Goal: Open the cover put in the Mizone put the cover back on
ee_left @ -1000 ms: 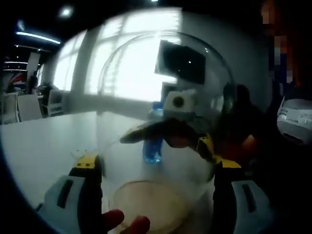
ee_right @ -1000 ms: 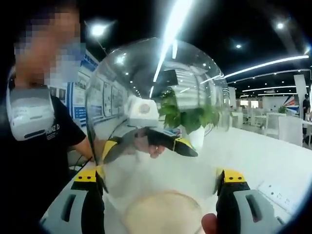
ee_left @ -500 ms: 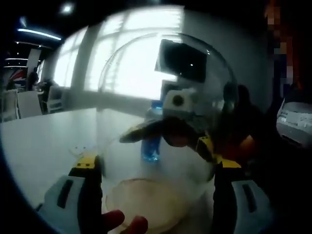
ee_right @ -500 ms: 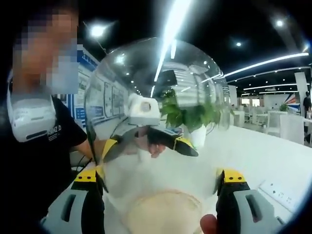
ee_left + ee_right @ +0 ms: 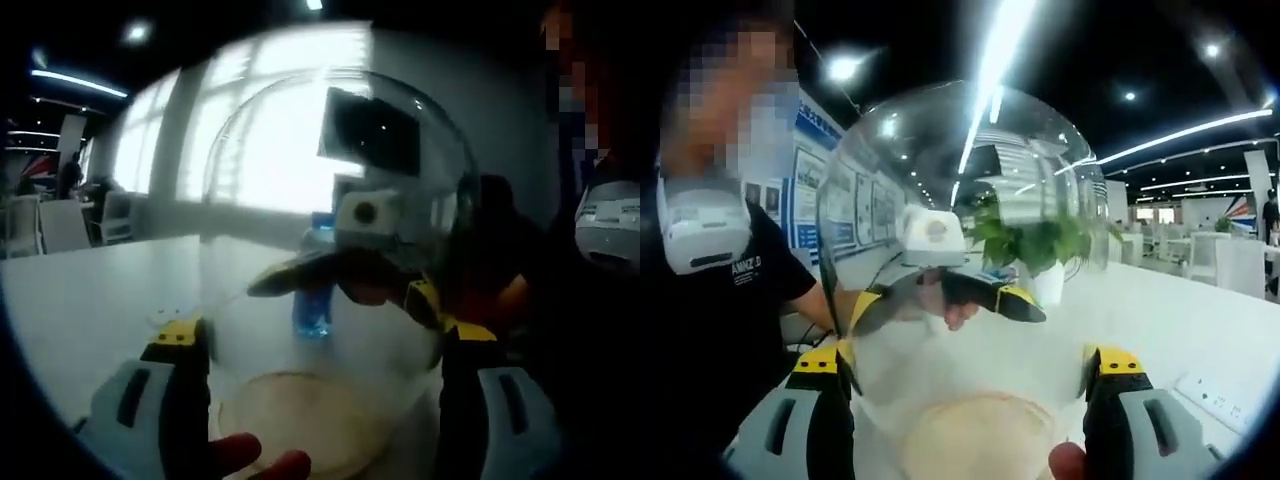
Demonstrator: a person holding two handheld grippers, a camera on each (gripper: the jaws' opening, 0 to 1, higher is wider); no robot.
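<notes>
Your left gripper [image 5: 318,345] has its jaws spread wide, one on each side of the clear dome cover [image 5: 330,200]. Both yellow-tipped fingers [image 5: 178,332] sit against the dome's lower wall, so it looks clamped between them, though contact on the far side is hard to confirm through the glare.

Same on your right gripper [image 5: 965,365]: jaws apart, straddling the cover [image 5: 960,220] from the opposite side, fingers [image 5: 1116,362] at its bottom edge. Each gripper shows through the dome in the other's view, just past the fingertips.

Round tan base [image 5: 305,420] sits low between your left fingers, under the cover (the cover's rim looks slightly off it, can't tell for sure). In the right gripper view the base [image 5: 975,435] is in the same spot between the fingers.

Blue bottle [image 5: 314,290] stands upright on the white table [image 5: 90,300], beyond the left fingertips, seen through the dome.

Potted plant [image 5: 1035,250] stands on the table [image 5: 1180,320] beyond the right fingertips, also seen through the dome.

A fingertip [image 5: 265,462] of your own hand shows at the bottom, beside the left finger.
</notes>
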